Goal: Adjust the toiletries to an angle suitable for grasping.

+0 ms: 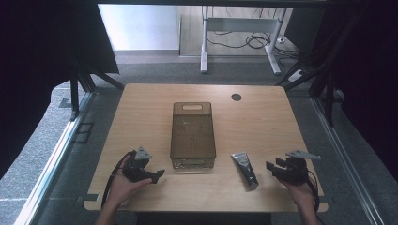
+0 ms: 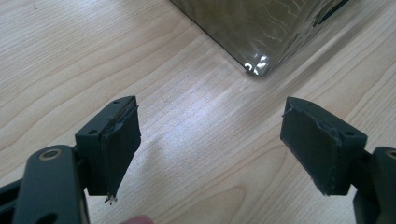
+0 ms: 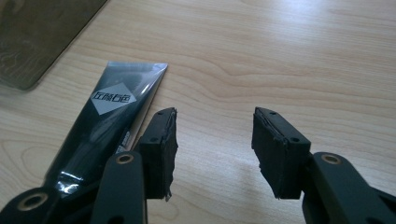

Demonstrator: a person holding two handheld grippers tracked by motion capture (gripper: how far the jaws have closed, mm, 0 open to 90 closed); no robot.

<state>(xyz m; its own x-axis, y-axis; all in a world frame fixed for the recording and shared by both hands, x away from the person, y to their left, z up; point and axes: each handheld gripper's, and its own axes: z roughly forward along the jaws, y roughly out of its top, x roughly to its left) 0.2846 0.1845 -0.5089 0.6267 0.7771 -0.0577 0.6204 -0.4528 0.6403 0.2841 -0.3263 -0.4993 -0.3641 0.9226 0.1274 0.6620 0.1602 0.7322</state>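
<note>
Tube (image 1: 245, 169): dark, glossy, flat crimped end toward far side of table, white diamond label with characters (image 3: 113, 98); lies flat on table (image 1: 263, 117), just right of box, near front edge. Box (image 1: 193, 136): brownish, see-through, rectangular, handle slot at far end, at table centre. Right gripper (image 1: 272, 169): right of tube, close to it, jaws apart, nothing between. Left gripper (image 1: 157, 175): left of box front corner, jaws wide apart, bare wood between. Round dark hole (image 1: 236, 97): behind box, to right.
</note>
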